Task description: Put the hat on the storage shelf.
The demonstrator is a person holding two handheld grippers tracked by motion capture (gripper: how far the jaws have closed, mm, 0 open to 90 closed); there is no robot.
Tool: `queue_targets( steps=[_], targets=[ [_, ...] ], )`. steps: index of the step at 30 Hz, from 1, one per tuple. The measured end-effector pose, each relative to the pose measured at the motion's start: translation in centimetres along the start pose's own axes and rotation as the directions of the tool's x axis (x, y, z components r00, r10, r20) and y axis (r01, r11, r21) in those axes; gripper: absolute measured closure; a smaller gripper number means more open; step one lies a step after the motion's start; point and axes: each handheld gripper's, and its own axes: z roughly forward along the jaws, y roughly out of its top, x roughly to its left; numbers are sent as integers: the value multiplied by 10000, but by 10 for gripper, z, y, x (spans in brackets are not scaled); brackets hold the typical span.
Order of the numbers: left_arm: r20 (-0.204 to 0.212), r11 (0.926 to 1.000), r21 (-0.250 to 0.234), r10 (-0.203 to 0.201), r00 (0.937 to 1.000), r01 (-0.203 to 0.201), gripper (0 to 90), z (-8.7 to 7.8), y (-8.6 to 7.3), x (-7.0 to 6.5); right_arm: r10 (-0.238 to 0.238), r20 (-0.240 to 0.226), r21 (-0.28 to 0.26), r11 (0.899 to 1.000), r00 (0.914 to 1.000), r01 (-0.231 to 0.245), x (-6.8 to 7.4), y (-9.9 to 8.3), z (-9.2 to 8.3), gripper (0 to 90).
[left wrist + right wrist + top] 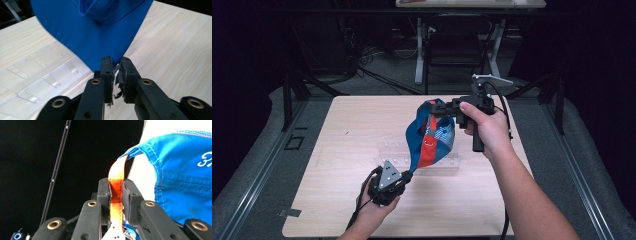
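blue cap [432, 135] with an orange strap [430, 142] hangs in the air above the middle of the wooden table [347, 150], stretched between the two grippers. white lettering shows on the blue cloth in the right gripper view.

left gripper [404, 176]: held low at the near side of the table, left of centre, grey three-cornered plate on top. in the left gripper view [115, 65] its jaws are closed on the lowest point of the blue cloth; the worn pads [119, 75] look frayed.

right gripper [435, 108]: held higher and farther, right of centre, pointing left. in the right gripper view [116, 187] the jaws are clamped on the orange strap [117, 185], which runs up from between them to the cap's blue stitched edge [180, 177].

clear plastic tray [399, 152] with small compartments lies flat on the table under the cap, between the two hands; in the left gripper view it sits left of the jaws [37, 75]. contents cannot be told.

far beyond the table: a dark chair [454, 47] and white table legs on the floor.
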Motion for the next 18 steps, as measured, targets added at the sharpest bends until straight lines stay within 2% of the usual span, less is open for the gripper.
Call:
queue_targets(
  steps=[9,11,13,14,18],
  targets=[
    [-154,9996,36,297,9994,-297,875,4,1,2,-43,8,33,10000,10000,43,0,0,3,778],
    [-69,9998,-22,210,9998,-210,876,5,1,3,-12,-3,10,10000,10000,12,-1,0,3,778],
    [-103,9997,3,246,9996,-246,877,7,2,4,-4,-7,-41,10000,10000,4,-2,0,4,778],
    [-151,9999,-55,104,9998,-105,877,9,2,6,-7,32,13,10000,10000,7,-4,1,4,778],
    [-180,10000,-66,25,9998,-27,878,12,3,10,61,87,-27,10000,9999,-61,-7,2,4,778]
  ],
)
